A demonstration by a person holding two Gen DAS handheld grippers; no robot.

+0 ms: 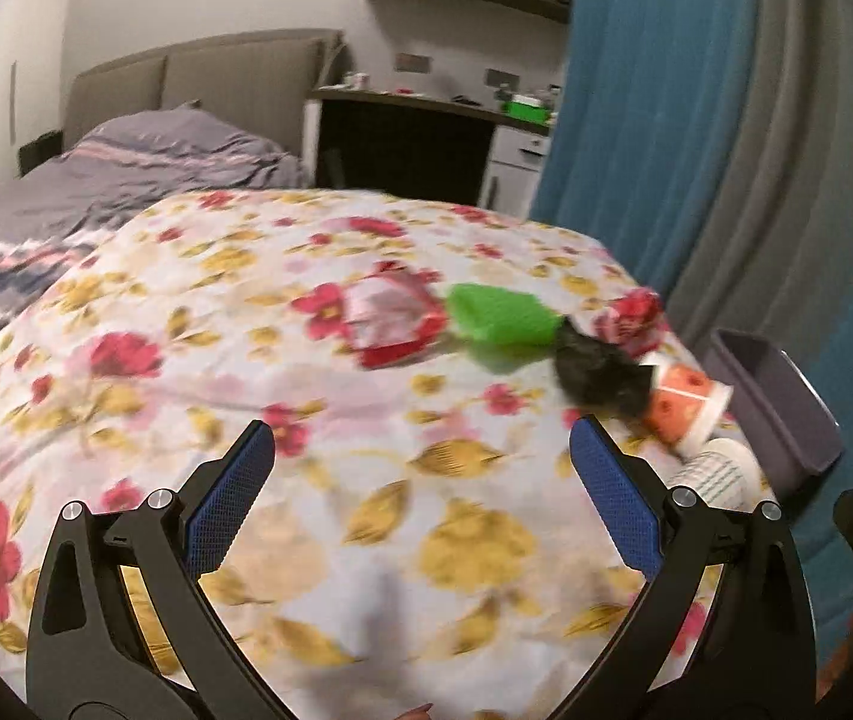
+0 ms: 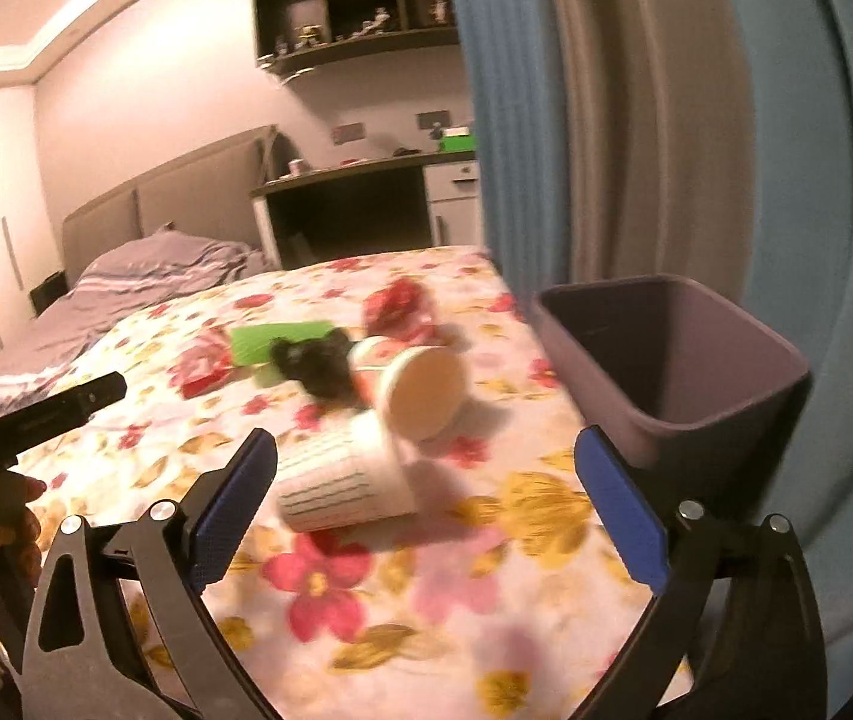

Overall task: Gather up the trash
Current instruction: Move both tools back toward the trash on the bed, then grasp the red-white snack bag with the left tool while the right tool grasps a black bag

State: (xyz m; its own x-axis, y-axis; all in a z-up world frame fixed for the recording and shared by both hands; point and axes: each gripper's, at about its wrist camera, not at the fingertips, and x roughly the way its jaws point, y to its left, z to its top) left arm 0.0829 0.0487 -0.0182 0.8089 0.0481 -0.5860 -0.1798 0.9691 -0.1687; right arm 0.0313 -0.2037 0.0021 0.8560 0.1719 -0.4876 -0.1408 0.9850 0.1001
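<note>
Trash lies on a floral cloth (image 1: 282, 324): a red and white wrapper (image 1: 393, 318), a green sheet (image 1: 498, 318), a crumpled black bag (image 1: 597, 372), an orange and white cup (image 1: 687, 402) on its side, a white printed cup (image 1: 720, 471) and a crumpled red wrapper (image 1: 633, 315). In the right wrist view the white cup (image 2: 342, 483) lies just ahead of my fingers, with the orange cup (image 2: 423, 396), black bag (image 2: 315, 369), green sheet (image 2: 264, 339) and red wrapper (image 2: 396, 300) behind it. My left gripper (image 1: 420, 450) and right gripper (image 2: 426, 456) are open and empty above the cloth.
A purple bin (image 2: 672, 360) stands at the cloth's right edge, also in the left wrist view (image 1: 774, 396). Blue and grey curtains (image 1: 696, 120) hang behind it. A bed (image 1: 102, 180) with grey bedding and a desk (image 1: 414, 132) are at the back.
</note>
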